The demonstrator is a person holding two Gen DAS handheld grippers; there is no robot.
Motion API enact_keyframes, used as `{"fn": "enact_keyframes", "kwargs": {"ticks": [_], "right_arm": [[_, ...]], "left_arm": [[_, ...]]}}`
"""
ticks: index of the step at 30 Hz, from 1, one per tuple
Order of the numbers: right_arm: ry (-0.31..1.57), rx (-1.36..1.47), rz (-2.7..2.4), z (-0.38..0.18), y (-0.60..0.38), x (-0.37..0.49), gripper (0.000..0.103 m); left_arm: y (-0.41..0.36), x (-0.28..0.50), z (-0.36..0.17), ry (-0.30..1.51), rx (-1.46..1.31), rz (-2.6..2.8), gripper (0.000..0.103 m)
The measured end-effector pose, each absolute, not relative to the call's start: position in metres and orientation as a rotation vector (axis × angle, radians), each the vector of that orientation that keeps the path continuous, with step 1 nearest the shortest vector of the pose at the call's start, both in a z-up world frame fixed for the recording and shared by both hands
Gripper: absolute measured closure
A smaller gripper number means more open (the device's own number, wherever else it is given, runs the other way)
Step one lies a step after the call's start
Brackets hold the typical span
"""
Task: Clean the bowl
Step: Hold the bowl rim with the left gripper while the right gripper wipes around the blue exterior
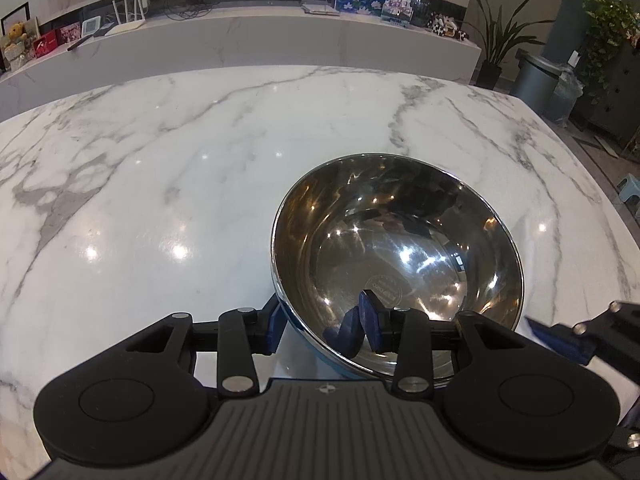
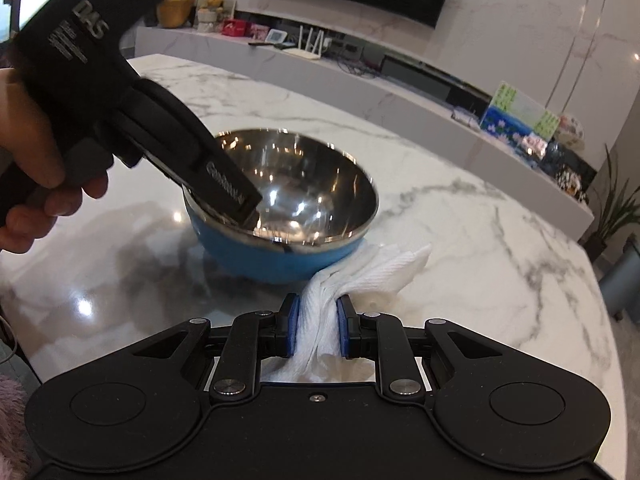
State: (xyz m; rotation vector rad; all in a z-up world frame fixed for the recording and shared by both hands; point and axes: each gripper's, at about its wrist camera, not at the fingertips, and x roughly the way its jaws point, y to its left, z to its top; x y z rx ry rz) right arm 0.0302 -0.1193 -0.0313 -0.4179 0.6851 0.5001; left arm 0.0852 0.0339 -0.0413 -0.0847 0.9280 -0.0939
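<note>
We've got the bowl (image 2: 280,204) sitting near the middle of the marble table (image 1: 160,168) — steel inside, blue outside. Left gripper (image 1: 324,326) is clamped on the near rim, one pad outside the wall, one inside; looks like firm contact, though the inner pad's reflection muddies the view. Right gripper (image 2: 316,330) is squeezed onto a bunched white paper towel (image 2: 360,276), hovering just beside the bowl's right flank, towel tip touching or nearly touching the blue wall. Step in hand, as we read it: bring the towel over the rim and wipe the interior. To do it well, keep the left clamp steady so the bowl doesn't skate, enter from the far-right rim, sweep away from the left gripper's inside pad. Open tabletop all around — the table edge is well away.
</note>
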Motion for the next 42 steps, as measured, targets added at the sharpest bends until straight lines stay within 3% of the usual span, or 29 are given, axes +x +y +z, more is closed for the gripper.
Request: {"fn": "enact_keyframes", "kwargs": {"ticks": [6, 8, 10, 17, 20, 27, 42], "right_arm": [[0.711, -0.405, 0.475, -0.042, -0.123, 0.030, 0.085], [0.717, -0.394, 0.461, -0.042, -0.124, 0.029, 0.080], [0.720, -0.384, 0.446, -0.042, -0.124, 0.029, 0.062], [0.734, -0.354, 0.425, -0.041, -0.128, 0.023, 0.059], [0.734, -0.370, 0.433, -0.044, -0.126, 0.023, 0.061], [0.719, -0.413, 0.432, -0.046, -0.123, 0.021, 0.085], [0.659, -0.376, 0.456, -0.024, -0.121, 0.029, 0.087]], "left_arm": [[0.034, 0.084, -0.041, 0.919, -0.103, -0.083, 0.065], [0.034, 0.084, -0.041, 0.918, -0.107, -0.081, 0.064], [0.034, 0.084, -0.041, 0.917, -0.112, -0.078, 0.063], [0.038, 0.081, -0.039, 0.918, -0.131, -0.068, 0.062], [0.037, 0.080, -0.038, 0.916, -0.129, -0.069, 0.062], [0.032, 0.079, -0.037, 0.917, -0.114, -0.066, 0.062], [0.029, 0.077, -0.036, 0.944, -0.131, -0.060, 0.059]]}}
